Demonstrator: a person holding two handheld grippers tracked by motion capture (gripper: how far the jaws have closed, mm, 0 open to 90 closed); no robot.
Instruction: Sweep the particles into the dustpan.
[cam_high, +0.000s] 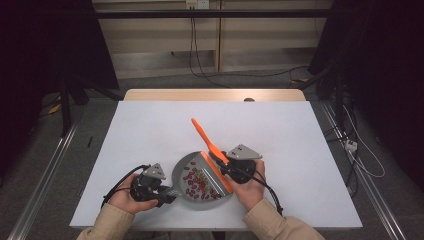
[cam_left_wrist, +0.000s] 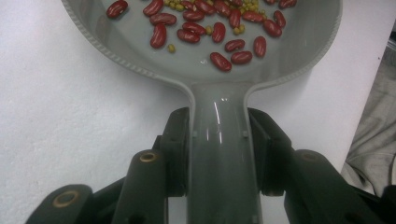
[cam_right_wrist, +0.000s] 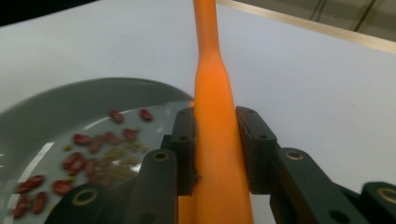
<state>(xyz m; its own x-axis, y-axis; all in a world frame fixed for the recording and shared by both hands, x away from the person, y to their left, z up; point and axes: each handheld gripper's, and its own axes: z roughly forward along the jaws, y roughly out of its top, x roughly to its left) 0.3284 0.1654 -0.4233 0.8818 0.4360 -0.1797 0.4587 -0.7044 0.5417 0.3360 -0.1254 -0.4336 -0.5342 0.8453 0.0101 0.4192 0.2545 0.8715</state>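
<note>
While the grey dustpan (cam_high: 199, 181) rests on the white tabletop (cam_high: 150, 130) near the person's edge, the left hand-held gripper (cam_high: 167, 195) clamps its handle (cam_left_wrist: 219, 154), with both black jaws pressed against the handle's sides in the left gripper view. Red kidney beans (cam_left_wrist: 219, 60) and a few small yellowish beans (cam_left_wrist: 172, 47) lie scattered across the pan's floor, clustered toward its open, straight edge. At that edge stands an orange brush (cam_high: 212, 150), gripped by the right hand-held gripper (cam_high: 225, 167); the right gripper view shows the jaws closed tight on the brush's orange handle (cam_right_wrist: 215, 121), which runs up and away between them. From above, the handle slants up and to the left over the tabletop, and the brush's lower orange part lies along the pan's right side, touching it. Both hands sit just beside the pan, one on each side.
</note>
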